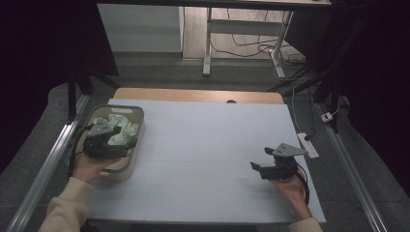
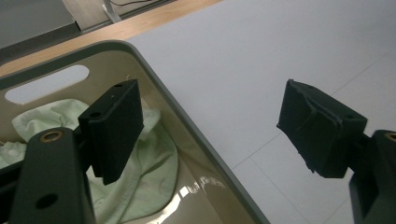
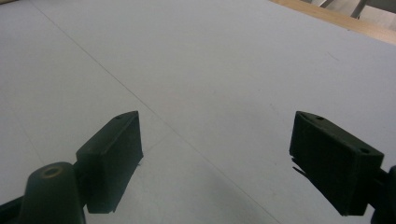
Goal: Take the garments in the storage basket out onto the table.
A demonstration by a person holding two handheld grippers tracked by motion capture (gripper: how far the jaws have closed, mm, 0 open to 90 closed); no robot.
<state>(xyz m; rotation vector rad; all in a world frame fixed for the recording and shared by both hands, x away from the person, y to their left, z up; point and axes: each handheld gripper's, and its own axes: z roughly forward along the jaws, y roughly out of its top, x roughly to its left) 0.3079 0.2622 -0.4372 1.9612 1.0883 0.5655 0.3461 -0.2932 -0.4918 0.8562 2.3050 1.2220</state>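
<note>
Left gripper, jaws spread wide astride the basket rim above pale green cloth, should centre before lowering; right gripper hovers released, grasping nothing.

Left gripper: held in the left hand at the left of the scene, jaws spread wide, nothing between them. Right gripper: held in the right hand at near right, jaws likewise spread, empty. Both forearms enter from the near edge.

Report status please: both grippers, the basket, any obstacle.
Left gripper open, straddling the basket rim. Right gripper open, empty, over bare table. Green cloth in basket. Nothing in the way.
</note>
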